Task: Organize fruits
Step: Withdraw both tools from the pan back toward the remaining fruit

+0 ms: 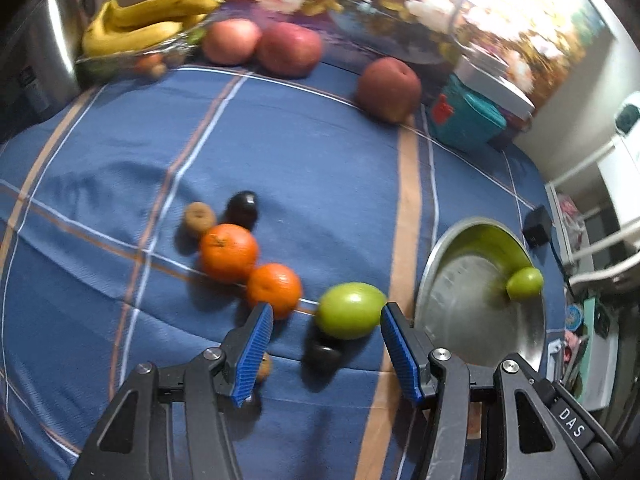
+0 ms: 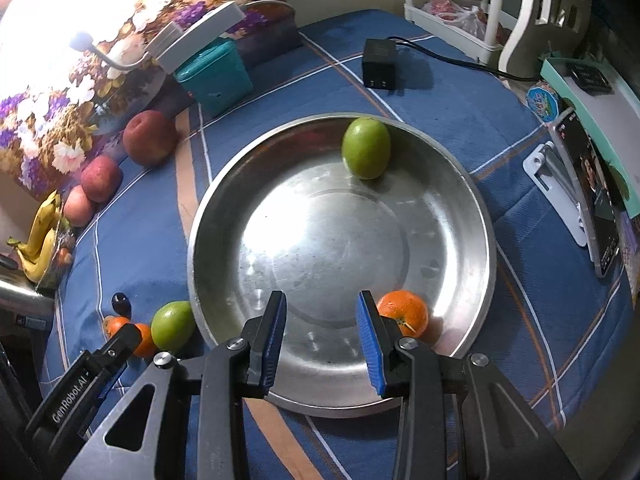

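Fingers of left gripper [image 1: 326, 344] spread wide, empty, straddling a green fruit [image 1: 350, 311] on the cloth to grab it, while right gripper [image 2: 322, 340], open and empty, hovers over the metal plate [image 2: 460, 184] holding an orange [image 2: 404, 313].

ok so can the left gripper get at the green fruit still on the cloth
Probably yes: the left gripper is open, the green fruit sits just ahead between its fingers, nothing in between.

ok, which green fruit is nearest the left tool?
The green fruit on the cloth, between the open left tool; the other green one sits in the metal plate.
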Available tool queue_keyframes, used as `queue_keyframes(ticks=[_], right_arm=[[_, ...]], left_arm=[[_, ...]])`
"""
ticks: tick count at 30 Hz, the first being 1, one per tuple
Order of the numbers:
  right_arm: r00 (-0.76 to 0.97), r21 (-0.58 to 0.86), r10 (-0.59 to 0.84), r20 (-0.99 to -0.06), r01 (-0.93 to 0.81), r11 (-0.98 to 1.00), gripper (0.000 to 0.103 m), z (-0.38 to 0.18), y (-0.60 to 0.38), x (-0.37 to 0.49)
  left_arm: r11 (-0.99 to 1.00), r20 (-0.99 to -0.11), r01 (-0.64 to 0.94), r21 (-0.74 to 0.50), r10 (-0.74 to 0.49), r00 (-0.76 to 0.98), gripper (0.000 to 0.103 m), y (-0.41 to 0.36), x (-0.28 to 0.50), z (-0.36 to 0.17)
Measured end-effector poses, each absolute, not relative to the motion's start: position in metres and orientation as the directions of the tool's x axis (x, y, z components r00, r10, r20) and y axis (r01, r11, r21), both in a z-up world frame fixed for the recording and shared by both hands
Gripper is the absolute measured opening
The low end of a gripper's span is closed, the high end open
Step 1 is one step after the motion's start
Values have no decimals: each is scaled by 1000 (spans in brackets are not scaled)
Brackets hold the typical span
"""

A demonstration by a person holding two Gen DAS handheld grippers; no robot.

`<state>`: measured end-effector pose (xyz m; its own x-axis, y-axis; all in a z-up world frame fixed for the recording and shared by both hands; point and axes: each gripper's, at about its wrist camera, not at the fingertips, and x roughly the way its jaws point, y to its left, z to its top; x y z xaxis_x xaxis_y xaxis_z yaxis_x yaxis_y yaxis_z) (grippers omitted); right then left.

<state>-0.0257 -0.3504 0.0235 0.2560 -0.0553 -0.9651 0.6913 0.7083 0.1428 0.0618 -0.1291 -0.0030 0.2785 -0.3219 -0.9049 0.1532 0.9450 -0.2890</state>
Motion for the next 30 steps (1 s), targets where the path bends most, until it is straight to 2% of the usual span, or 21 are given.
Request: queue_keyframes(ticks=[6, 7, 8, 9, 10, 11, 13, 16, 24, 25, 27, 28, 30], right_arm=[[254, 136, -57, -965, 679, 722, 37, 23, -344, -23], [251, 135, -56, -966, 679, 722, 41, 22, -343, -23], [244, 131, -55, -968, 679, 722, 55, 21, -343, -23], [234, 121, -58, -971, 679, 724, 63, 19, -342, -22], [222, 106, -66, -973, 678, 727, 70, 17, -342, -21], [215, 96, -70, -974, 675, 731, 70, 16, -342, -21], [203, 83, -73, -976, 665, 742, 71, 14, -341, -19], [197, 79, -72, -978, 662, 745, 74, 12, -340, -19], [196, 77, -72, -978, 659, 748, 74, 13, -337, -18], [197, 77, -72, -978, 659, 748, 76, 13, -337, -18], [205, 85, -69, -976, 659, 747, 88, 12, -338, -18], [205, 83, -73, -976, 661, 746, 96, 12, -338, -18], [201, 69, -88, -976, 662, 746, 98, 13, -339, -18]], left_arm=[[950, -905, 122, -288, -311, 291, 60, -118, 63, -1], [951, -906, 120, -285, -308, 291, 60, -118, 63, -2], [952, -907, 119, -282, -305, 290, 61, -118, 64, -2], [954, -911, 116, -276, -298, 286, 63, -120, 66, -3], [957, -914, 114, -268, -290, 283, 71, -120, 66, -5], [960, -919, 111, -256, -277, 281, 79, -119, 66, -6], [970, -930, 98, -223, -242, 277, 82, -118, 67, -11], [976, -939, 84, -199, -215, 268, 84, -115, 66, -17], [982, -940, 86, -171, -188, 284, 91, -112, 64, -18], [982, -940, 86, -170, -188, 285, 94, -112, 64, -18], [982, -937, 83, -167, -184, 296, 103, -112, 65, -18], [984, -935, 80, -156, -174, 310, 103, -111, 65, -17], [988, -932, 78, -133, -151, 330, 103, -108, 64, -15]])
